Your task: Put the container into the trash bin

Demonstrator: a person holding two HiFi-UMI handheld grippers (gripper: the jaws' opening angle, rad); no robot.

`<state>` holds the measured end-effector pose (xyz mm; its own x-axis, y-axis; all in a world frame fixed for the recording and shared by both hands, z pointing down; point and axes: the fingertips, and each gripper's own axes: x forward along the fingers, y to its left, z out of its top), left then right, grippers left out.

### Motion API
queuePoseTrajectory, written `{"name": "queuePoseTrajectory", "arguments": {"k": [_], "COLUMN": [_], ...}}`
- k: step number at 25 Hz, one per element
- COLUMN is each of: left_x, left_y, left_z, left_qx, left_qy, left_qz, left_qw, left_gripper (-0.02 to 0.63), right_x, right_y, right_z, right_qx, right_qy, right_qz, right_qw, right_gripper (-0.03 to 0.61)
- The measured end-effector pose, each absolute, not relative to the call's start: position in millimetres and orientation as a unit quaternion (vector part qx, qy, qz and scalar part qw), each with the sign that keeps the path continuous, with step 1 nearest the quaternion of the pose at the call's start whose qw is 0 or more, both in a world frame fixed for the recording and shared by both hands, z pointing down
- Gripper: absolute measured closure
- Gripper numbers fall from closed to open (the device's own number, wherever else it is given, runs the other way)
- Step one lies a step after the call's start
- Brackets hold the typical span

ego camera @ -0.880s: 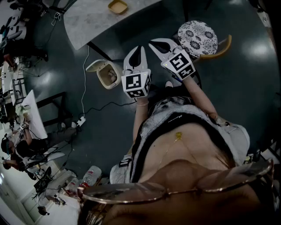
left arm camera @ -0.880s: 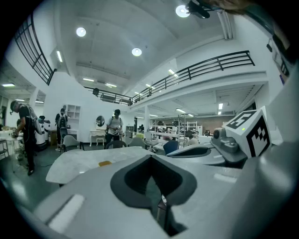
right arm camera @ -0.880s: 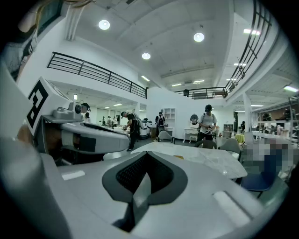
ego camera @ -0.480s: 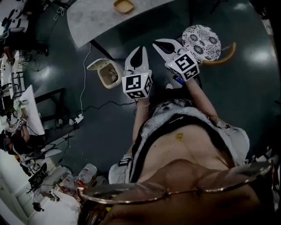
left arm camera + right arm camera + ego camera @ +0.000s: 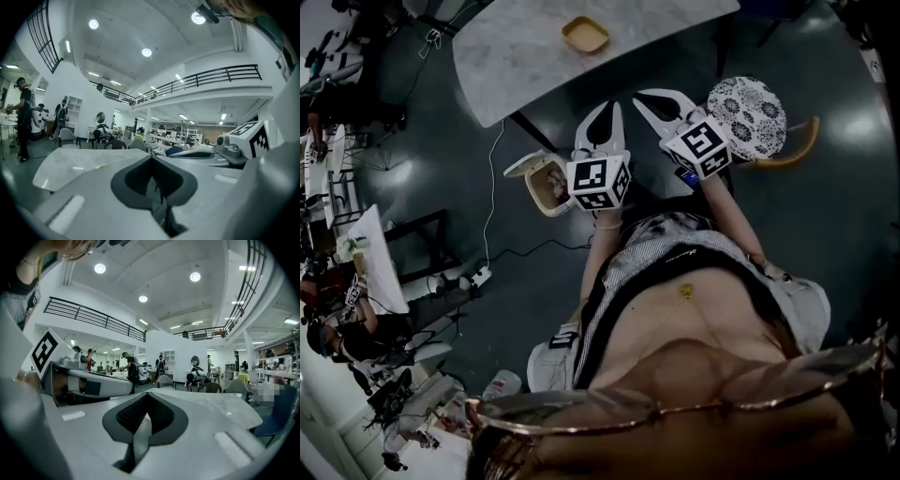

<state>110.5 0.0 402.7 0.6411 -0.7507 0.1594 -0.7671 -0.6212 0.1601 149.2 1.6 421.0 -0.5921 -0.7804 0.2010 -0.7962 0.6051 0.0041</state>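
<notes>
Jaws of the left tool are pressed together on nothing; the right tool, at its 3 o'clock, is likewise closed and empty. The trash bin, lid open, stands on the floor at the left tool's 8 o'clock. The tan container lies on the marble counter at 12 o'clock, apart from both tools.

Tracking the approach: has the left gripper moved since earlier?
Yes. Against the beige trash bin, the left gripper moved forward, toward the white marble table.
</notes>
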Motion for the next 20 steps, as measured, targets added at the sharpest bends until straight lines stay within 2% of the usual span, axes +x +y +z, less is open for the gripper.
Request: {"name": "queuePoseTrajectory", "arguments": {"k": [20], "left_x": [33.8], "left_y": [-106.5], "left_z": [421.9], "left_qx": [0.903], "left_qy": [-0.407], "left_qz": [0.047], "left_qw": [0.132], "left_gripper": [0.614], "right_x": [71.9], "right_y": [-103.1], "right_z": [440.3], "right_qx": [0.449], "right_qy": [-0.886], "right_qz": [0.054], "right_qw": [0.103], "right_gripper": [0.554]}}
